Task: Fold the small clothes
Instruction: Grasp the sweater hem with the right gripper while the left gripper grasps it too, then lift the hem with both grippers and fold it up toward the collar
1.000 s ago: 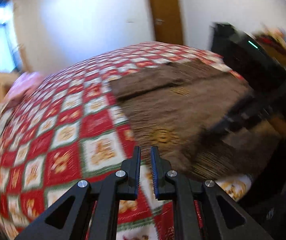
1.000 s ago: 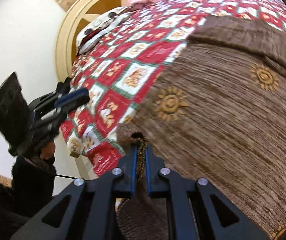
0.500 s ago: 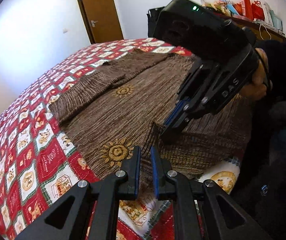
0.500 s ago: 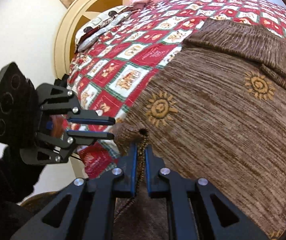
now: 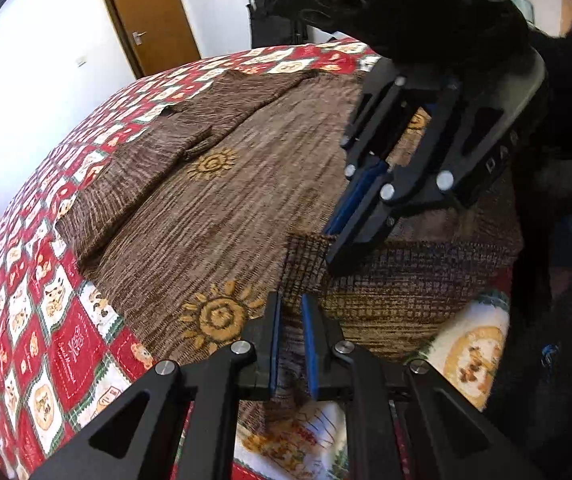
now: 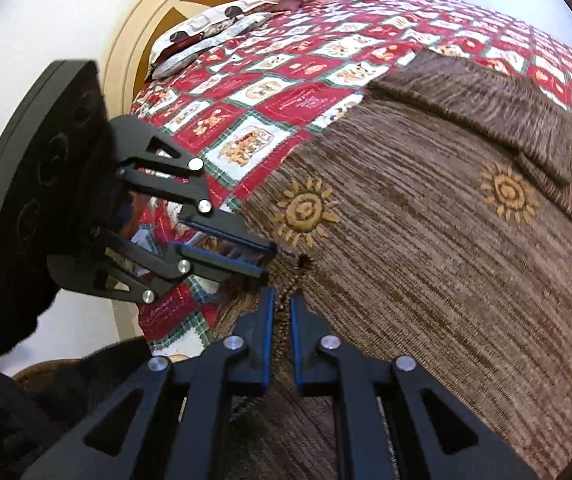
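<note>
A brown knitted sweater (image 5: 225, 208) with gold sun motifs lies spread on the bed; it also fills the right wrist view (image 6: 426, 260). My left gripper (image 5: 290, 312) has its jaws slightly apart around the sweater's near hem corner, not pinching it. My right gripper (image 6: 281, 306) is shut on the same hem edge, just beside it. In the left wrist view the right gripper (image 5: 332, 248) pins the raised hem. In the right wrist view the left gripper (image 6: 267, 258) stands with a narrow gap at the hem.
The bed carries a red, white and green patchwork quilt (image 5: 57, 320). Pillows (image 6: 213, 32) and a round wooden headboard (image 6: 133, 56) are at the far end. A brown door (image 5: 145, 12) and a cluttered shelf lie beyond the bed.
My left gripper swung from the quilt to the sweater's hem beside the right gripper and opened slightly. The right gripper kept its hold on the hem.
</note>
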{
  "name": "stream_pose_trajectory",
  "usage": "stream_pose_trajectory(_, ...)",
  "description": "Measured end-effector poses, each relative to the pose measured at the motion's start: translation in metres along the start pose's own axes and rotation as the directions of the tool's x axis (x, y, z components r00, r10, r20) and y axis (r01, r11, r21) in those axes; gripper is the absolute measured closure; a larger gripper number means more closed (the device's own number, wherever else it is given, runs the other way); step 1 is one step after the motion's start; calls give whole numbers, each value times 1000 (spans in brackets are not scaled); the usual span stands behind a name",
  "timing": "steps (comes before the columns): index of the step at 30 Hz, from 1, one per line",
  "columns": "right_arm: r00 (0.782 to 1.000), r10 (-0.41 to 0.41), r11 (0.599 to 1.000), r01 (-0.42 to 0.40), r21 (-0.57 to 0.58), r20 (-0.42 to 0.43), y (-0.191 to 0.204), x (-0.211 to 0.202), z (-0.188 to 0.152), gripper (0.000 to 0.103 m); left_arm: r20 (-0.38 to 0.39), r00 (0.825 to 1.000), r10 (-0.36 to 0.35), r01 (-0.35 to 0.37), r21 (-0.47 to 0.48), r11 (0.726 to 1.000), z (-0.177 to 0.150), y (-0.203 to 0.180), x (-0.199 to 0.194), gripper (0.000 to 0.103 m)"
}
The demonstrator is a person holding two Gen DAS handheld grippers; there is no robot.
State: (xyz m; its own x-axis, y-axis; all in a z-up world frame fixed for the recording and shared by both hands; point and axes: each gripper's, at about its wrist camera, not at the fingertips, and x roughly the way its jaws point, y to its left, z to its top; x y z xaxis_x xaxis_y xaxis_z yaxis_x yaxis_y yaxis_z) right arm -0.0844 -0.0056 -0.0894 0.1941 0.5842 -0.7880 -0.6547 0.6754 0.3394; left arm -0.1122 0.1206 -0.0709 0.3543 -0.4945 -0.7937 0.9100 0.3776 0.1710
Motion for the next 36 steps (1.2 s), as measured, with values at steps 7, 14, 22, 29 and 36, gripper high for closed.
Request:
stream_pose_trajectory(7, 999, 9, 983, -15, 183, 33, -38, -1, 0, 87, -65, 998, 20, -23, -54, 998, -4, 7, 27, 92)
stream_pose_trajectory(14, 993, -5, 968, -26, 250, 121, -51, -28, -10, 62, 19, 1000, 22, -20, -121, 993, -13, 8, 28, 82)
stream_pose_trajectory(22, 983, -67, 955, 14, 296, 170, -56, -60, -23, 61, 44, 993, -108, 111, -64, 992, -8, -14, 18, 22)
stream_pose_trajectory(29, 960, -150, 932, 58, 358, 235, -64, -101, -45, 61, 14, 984, -179, 180, -67, 981, 9, -3, 32, 22)
stream_pose_trajectory(36, 934, -226, 888, 81, 452, 277, -81, -130, -69, 61, 22, 966, -259, 260, -149, 954, 14, 9, 40, 54)
